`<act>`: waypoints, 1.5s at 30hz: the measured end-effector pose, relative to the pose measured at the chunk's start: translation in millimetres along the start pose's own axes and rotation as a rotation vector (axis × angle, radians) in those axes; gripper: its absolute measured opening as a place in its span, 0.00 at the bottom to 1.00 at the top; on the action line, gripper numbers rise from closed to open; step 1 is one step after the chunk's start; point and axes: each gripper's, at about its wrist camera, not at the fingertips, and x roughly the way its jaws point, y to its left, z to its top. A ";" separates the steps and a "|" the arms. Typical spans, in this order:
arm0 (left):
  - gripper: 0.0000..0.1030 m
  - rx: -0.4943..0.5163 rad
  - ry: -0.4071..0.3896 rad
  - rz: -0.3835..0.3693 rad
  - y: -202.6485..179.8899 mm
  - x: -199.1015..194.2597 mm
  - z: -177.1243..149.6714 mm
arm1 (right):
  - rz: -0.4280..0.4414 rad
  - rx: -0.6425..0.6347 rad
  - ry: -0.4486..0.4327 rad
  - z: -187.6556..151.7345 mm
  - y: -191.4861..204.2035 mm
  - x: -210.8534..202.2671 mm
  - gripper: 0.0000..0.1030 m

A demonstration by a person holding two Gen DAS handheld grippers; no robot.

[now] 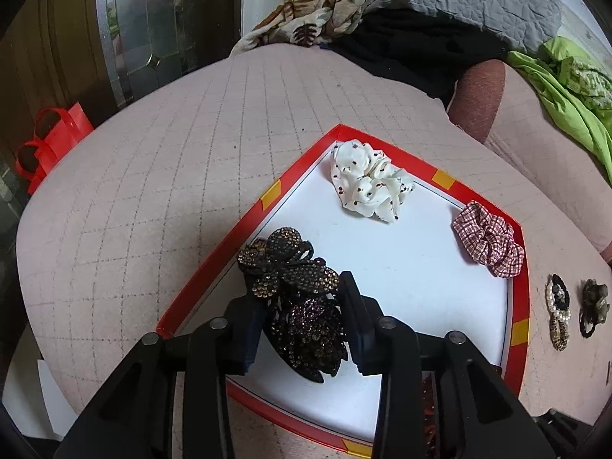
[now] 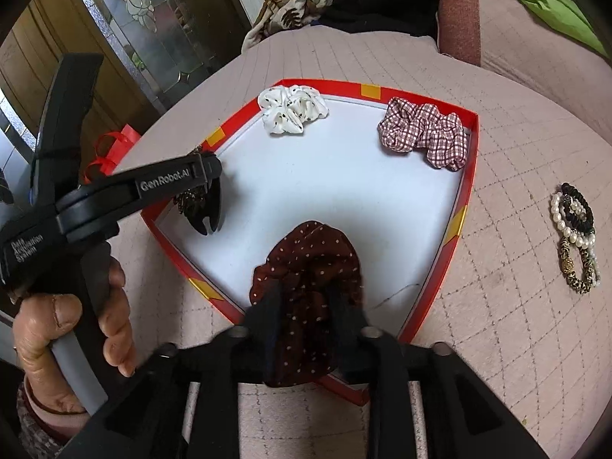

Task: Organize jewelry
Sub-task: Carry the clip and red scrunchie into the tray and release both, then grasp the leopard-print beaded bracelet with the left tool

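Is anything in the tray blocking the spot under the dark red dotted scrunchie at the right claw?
Nothing visible: the dotted scrunchie sits between the right claw fingers over bare white tray floor; other items lie apart.

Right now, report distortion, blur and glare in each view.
Left wrist view: fisheye bends the red tray rim; rhinestone clips sharp; dark corners. Right wrist view: same bending, right gripper fingers blurred over the dotted scrunchie; no strong glare on the tray floor.

Rhinestone-studded hair clips (image 1: 294, 298) glitter at seven o'clock on the smooth white tray floor (image 1: 401, 267); cloth scrunchies (image 1: 369, 181) matt.
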 end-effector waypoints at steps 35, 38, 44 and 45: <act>0.44 0.302 -0.081 -0.334 -155.4 -94.5 -57.7 | -0.281 0.299 -0.207 -119.5 -197.9 -173.6 0.51; 0.44 0.343 0.013 -0.387 -196.4 -77.6 -70.3 | -0.282 0.336 -0.222 -128.5 -216.1 -179.3 0.51; 0.44 0.410 0.131 -0.379 -263.7 -27.1 -91.5 | -0.301 0.380 -0.258 -126.4 -249.2 -180.6 0.51; 0.44 0.406 0.143 -0.381 -272.3 -18.3 -91.3 | -0.303 0.391 -0.264 -122.8 -256.0 -179.9 0.51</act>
